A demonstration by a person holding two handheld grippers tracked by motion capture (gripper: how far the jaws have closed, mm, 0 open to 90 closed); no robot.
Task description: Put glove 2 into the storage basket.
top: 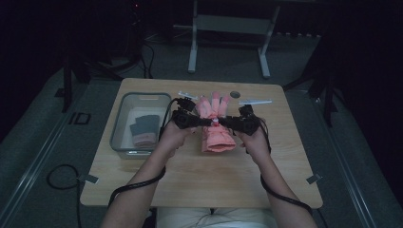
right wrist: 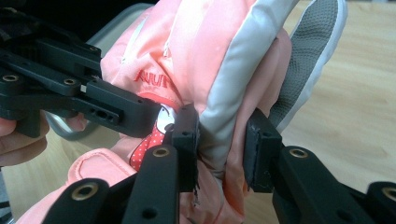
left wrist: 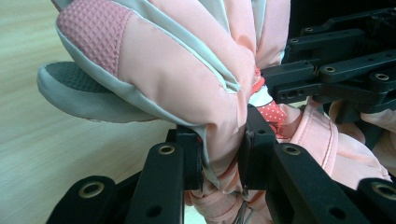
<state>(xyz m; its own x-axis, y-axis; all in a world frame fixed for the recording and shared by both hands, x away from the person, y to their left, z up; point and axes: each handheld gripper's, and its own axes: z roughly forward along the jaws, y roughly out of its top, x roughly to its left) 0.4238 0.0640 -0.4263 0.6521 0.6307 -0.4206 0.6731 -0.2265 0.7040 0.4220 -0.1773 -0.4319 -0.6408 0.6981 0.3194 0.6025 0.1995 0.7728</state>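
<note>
Over the middle of the table [top: 142, 180], both grippers hold a pink glove [top: 216, 133] between them, one at each edge of its narrow wrist part. The left gripper [top: 204, 122] has its jaws pinched hard on a fold of the glove's pink fabric, and the right gripper [top: 227, 122] pinches the grey-trimmed edge on the other side. The glove's fingers point to the far side, its cuff hangs toward the near side. To the left stands a grey bin [top: 119, 128] with another glove [top: 144, 130] already lying in it. My guess is that this one is being carried, so the next move would be swinging both hands left together, keeping both pinches firm, and letting go over the bin.
</note>
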